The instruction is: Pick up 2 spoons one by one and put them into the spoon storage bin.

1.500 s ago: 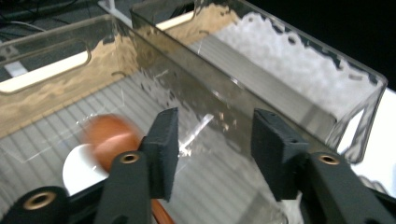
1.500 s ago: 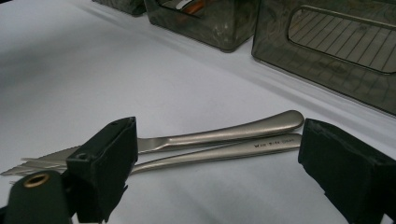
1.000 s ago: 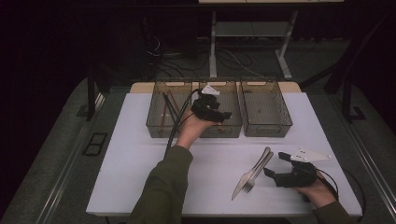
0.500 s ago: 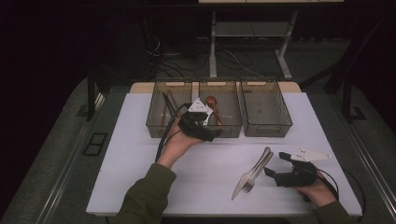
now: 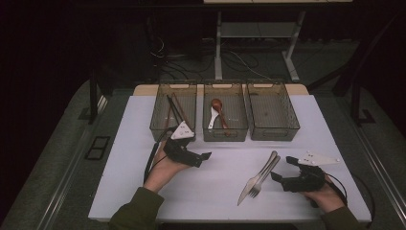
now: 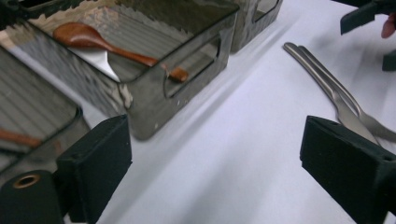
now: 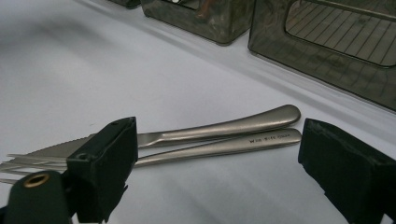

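So the left tongs [image 5: 203,155] have pulled back out of the middle bin [image 5: 225,136] over the last second. A second ago they were up over the bins, and now they're down on the near side of the counter [image 5: 124,158], jaws spread wide with nothing between them. Looks to me like that drop-off is finished: the wooden spoon [image 5: 218,108] and the white spoon [image 5: 213,116] are lying in the middle bin, touching, and there are chopsticks [image 5: 173,108] in the left bin [image 5: 158,127]. The right bin [image 5: 282,129] has nothing in it that I can see. What's left is the metal knife [image 5: 258,178] and fork [image 5: 265,176], lying side by side and touching on the counter, handles pointing toward the bins, well clear of them. The right tongs [image 5: 276,178] haven't budged, parked just beside the cutlery handles with jaws apart. In the right gripper view the knife [image 7: 224,126] and fork [image 7: 219,148] sit right between the open jaws, not gripped yet. In the left gripper view the knife [image 6: 348,103] is off ahead of the left jaws too. My guess is the knife and fork go in the right bin next, and the right tongs are best placed for it, though grabbing just one of two touching pieces could be fiddly.
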`<state>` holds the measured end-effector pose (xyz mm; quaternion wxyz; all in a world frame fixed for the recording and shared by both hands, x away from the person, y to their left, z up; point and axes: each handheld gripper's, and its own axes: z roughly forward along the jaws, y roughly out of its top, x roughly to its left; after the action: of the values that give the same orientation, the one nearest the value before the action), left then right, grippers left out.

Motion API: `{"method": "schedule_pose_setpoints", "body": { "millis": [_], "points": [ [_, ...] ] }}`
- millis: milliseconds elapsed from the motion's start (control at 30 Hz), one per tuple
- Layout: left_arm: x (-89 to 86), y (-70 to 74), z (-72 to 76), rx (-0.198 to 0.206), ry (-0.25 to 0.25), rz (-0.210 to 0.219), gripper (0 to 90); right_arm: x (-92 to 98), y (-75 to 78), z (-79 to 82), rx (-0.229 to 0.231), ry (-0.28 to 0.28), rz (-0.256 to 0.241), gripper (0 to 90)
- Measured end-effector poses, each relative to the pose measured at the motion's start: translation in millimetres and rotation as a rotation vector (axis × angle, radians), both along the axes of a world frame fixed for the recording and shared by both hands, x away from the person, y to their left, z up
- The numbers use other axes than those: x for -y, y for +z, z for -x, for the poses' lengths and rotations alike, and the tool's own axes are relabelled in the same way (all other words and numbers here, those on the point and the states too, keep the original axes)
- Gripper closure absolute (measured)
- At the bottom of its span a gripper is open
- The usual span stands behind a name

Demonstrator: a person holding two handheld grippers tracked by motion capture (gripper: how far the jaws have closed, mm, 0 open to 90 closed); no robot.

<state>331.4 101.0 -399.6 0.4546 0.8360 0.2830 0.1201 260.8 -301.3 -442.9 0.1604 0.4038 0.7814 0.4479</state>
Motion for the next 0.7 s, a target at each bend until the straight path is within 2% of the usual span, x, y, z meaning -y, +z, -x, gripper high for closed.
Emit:
{"method": "schedule_pose_setpoints", "body": {
  "millis": [100,200,267,433,633,700],
  "points": [
    [-8.1,-2.9,8.2,0.004,0.008,0.007,5.0,0.6,-0.2,-0.4,0.003,-0.001,0.003,12.1],
    [-15.6,-9.5,16.3,0.018,0.008,-0.010,3.9,1.2,0.3,-0.3,-0.014,0.000,-0.005,12.1],
    [-19.0,-13.0,20.7,0.010,0.008,-0.016,2.1,1.4,0.3,-0.6,-0.001,0.004,0.008,12.1],
    [-27.6,-17.5,30.8,0.006,0.008,-0.009,0.0,1.6,0.6,0.1,-0.003,0.003,0.002,12.1],
    [-36.8,-24.0,42.7,-0.020,0.014,-0.017,0.0,3.4,4.5,-0.6,-0.029,0.016,0.004,12.1],
    [-39.4,-25.1,47.1,-0.015,0.011,-0.005,0.0,4.6,6.9,-1.0,-0.034,0.024,0.007,12.2]
  ]
}}
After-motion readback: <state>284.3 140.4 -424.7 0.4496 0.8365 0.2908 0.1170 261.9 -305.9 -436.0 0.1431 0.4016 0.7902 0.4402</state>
